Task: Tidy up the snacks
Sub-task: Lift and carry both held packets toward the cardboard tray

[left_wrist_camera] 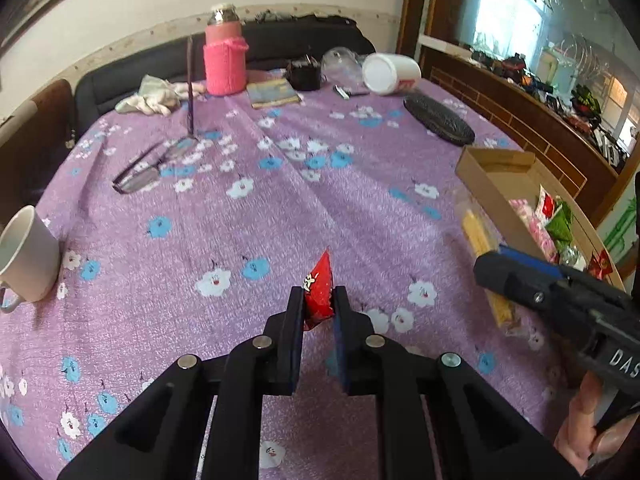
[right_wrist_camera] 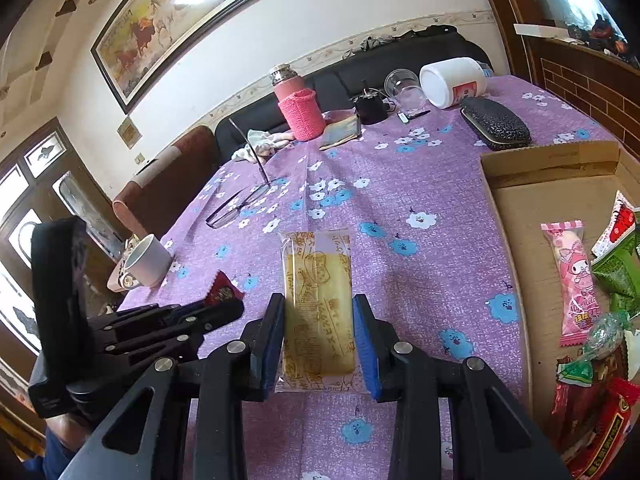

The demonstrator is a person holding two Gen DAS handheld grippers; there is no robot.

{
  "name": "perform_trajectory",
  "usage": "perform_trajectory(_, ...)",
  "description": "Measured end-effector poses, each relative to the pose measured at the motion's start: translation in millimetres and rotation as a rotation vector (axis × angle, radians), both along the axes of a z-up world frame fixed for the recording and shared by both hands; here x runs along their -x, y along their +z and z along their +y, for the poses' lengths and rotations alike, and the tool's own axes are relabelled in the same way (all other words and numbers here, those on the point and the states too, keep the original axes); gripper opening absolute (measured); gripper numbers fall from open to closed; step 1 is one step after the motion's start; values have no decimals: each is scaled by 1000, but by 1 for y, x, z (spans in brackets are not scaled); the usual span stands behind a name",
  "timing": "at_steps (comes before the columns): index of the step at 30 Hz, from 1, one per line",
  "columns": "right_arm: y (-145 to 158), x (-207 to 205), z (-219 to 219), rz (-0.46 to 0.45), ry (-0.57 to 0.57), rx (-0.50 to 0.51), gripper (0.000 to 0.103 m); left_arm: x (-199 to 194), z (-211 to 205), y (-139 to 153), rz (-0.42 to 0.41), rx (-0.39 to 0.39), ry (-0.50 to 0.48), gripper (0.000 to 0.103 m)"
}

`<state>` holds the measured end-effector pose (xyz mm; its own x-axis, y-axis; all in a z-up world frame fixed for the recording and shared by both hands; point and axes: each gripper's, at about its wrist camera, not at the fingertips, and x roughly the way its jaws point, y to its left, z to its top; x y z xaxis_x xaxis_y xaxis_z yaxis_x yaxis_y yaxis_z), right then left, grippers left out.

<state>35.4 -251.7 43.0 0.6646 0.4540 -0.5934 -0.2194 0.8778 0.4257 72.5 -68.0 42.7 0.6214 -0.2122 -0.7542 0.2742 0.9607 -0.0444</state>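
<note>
My left gripper is shut on a small red snack packet, which stands tip-up between its pads just above the purple floral tablecloth. In the right wrist view that packet shows at the left gripper's tip. My right gripper is shut on a yellow wrapped cake, its pads pressing both long sides. The cake also shows in the left wrist view beside the right gripper's body. A shallow cardboard box at the right holds several snacks, among them a pink packet.
A white mug stands near the left table edge. Eyeglasses lie left of centre. At the back stand a pink-sleeved flask, a cloth, a black glasses case, a tipped white tub and a clear cup.
</note>
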Motion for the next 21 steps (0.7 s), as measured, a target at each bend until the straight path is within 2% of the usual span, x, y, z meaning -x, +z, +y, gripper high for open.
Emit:
perform_trajectory(8, -1, -3, 1, -2, -9, 12, 36, 5, -1, 12, -113, -31, 56, 13)
perform_trajectory(21, -3, -7, 2, 7, -9, 20, 36, 6, 0, 15, -177, -98, 105, 13)
